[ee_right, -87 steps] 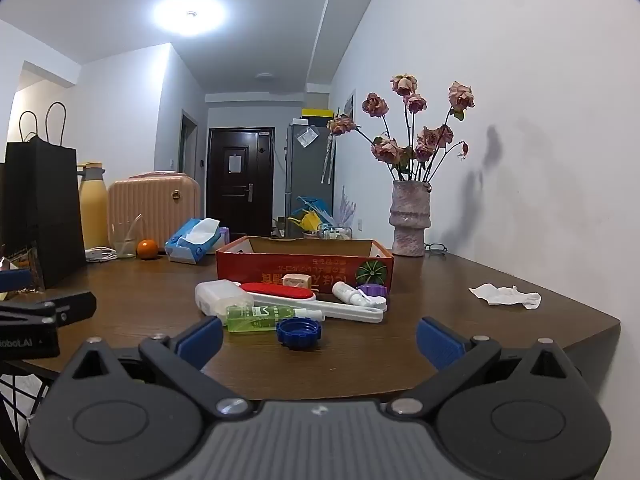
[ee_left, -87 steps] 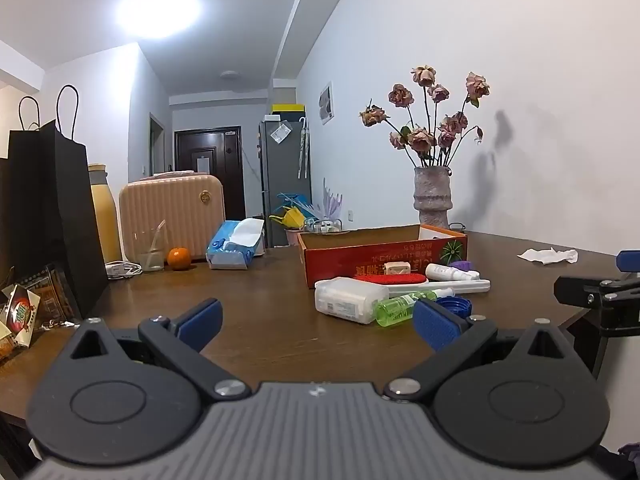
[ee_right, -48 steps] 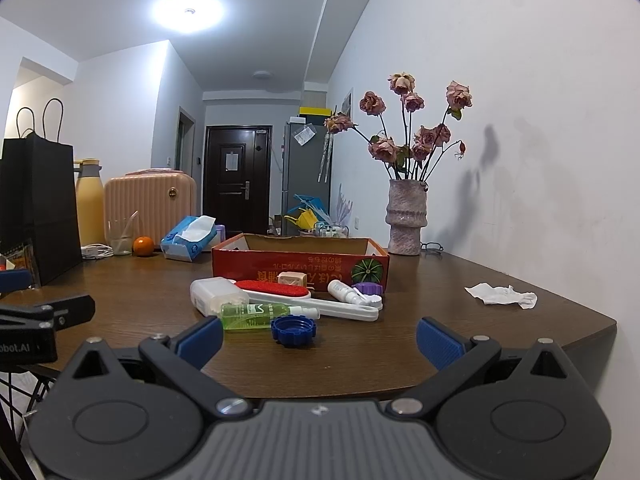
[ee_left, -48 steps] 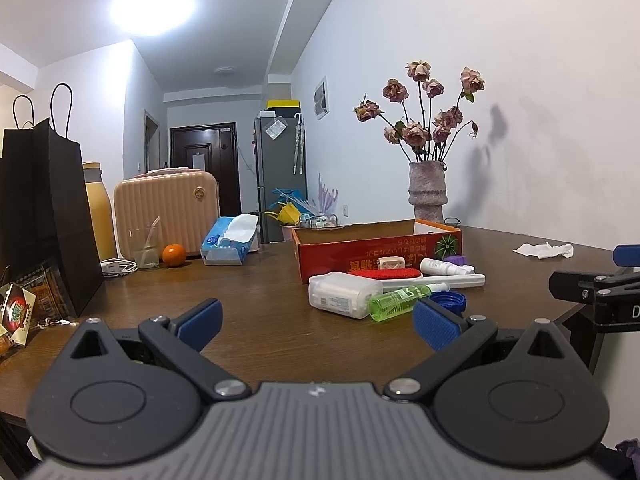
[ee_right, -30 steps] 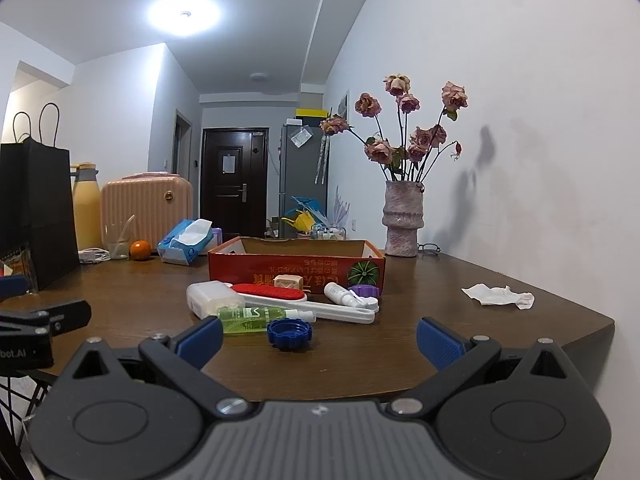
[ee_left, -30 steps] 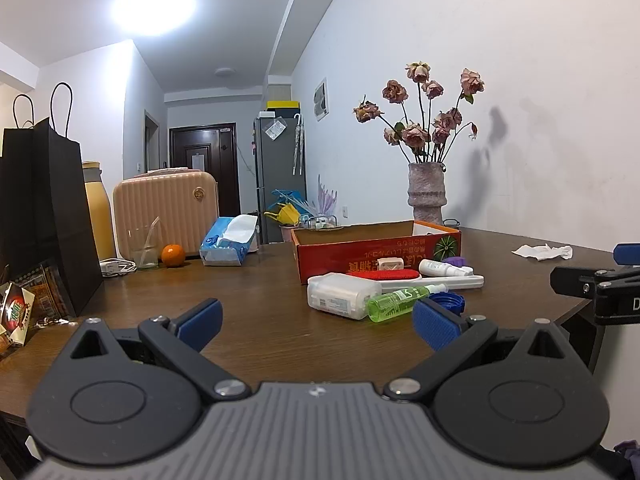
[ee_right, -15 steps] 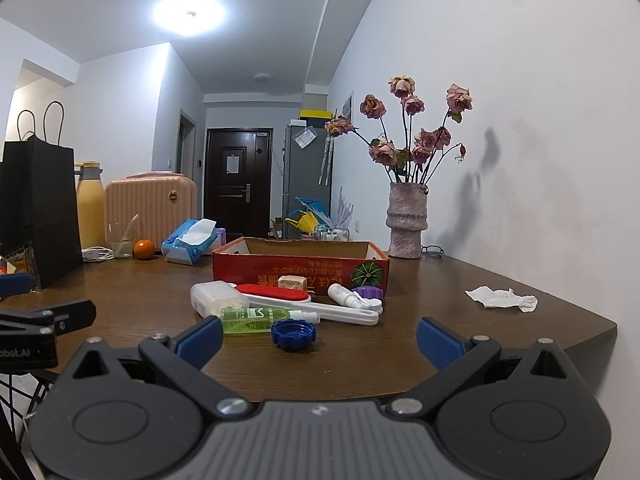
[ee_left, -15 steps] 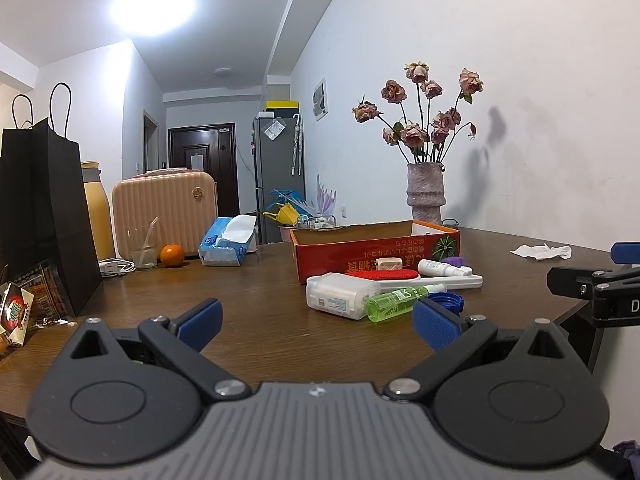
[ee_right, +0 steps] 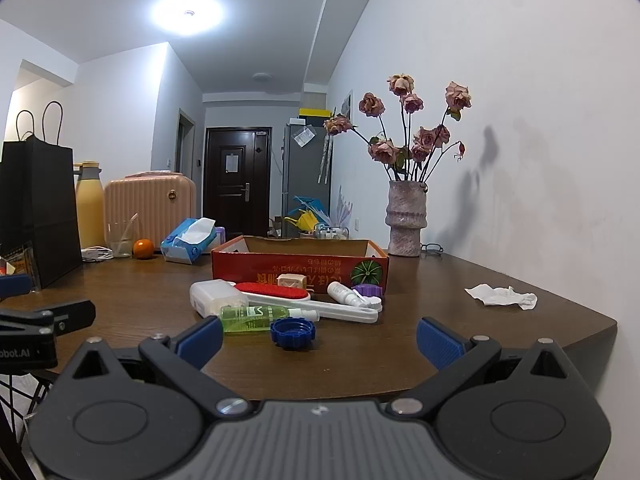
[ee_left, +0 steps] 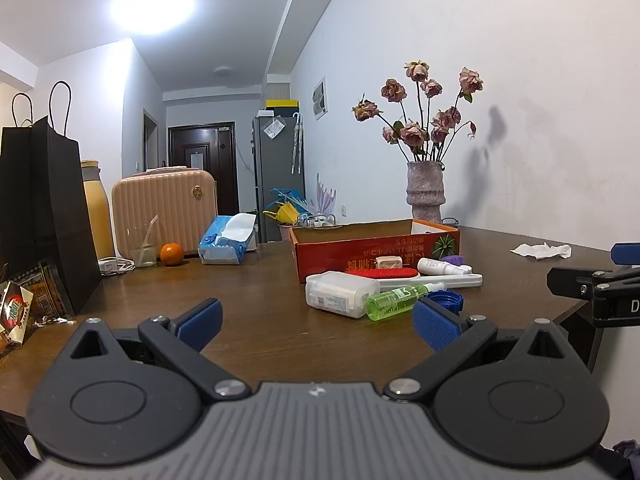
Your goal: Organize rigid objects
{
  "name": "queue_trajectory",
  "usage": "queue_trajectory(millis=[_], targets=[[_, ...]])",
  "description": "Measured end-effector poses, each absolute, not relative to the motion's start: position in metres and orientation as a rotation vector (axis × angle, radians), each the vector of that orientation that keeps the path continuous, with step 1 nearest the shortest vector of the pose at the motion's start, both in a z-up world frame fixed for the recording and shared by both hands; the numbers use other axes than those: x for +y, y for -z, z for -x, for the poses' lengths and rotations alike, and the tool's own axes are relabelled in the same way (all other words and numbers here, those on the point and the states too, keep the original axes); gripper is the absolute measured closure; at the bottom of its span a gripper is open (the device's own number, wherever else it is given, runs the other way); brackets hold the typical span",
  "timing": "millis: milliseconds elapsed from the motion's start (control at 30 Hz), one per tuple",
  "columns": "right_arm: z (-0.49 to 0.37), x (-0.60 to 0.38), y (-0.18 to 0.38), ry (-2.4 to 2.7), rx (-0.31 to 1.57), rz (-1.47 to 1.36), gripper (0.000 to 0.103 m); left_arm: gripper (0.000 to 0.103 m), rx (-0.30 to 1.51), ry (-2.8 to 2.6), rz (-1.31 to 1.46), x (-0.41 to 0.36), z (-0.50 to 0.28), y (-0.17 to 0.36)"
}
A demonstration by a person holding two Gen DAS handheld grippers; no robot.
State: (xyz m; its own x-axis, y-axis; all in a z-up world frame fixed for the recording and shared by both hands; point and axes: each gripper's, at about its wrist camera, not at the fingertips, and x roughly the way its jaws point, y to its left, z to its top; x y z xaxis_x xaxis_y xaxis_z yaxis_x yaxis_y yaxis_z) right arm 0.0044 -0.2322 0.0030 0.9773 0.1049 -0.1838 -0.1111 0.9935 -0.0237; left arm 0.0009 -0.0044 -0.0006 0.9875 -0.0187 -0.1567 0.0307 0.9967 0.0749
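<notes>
Left gripper (ee_left: 316,320) fingers apart, empty, short of bench (ee_left: 260,320) near edge. Right gripper (ee_right: 318,338) likewise. Green bottle (ee_right: 254,317), blue cap (ee_right: 292,332), white case (ee_right: 216,298) clustered mid-bench before red box (ee_right: 300,266).

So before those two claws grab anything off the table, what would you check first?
1. Left gripper open and holding nothing: ok.
2. Right gripper open and holding nothing: ok.
3. Red box open on top, ready to take items: ok; how much room is inside: cannot tell.
4. Blue cap lies nearest, apart from the green bottle: ok.
5. Green bottle touching the white case: cannot tell.
6. Grippers close enough to grasp: not ok, both are back from the pile.
</notes>
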Motion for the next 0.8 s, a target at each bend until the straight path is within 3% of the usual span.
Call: queue_trajectory(millis=[800], targets=[[-0.037,-0.235,0.024,-0.085,0.263,0.010,0.000,0.000,0.247,0.009,-0.073,-0.015,-0.041,0.018]])
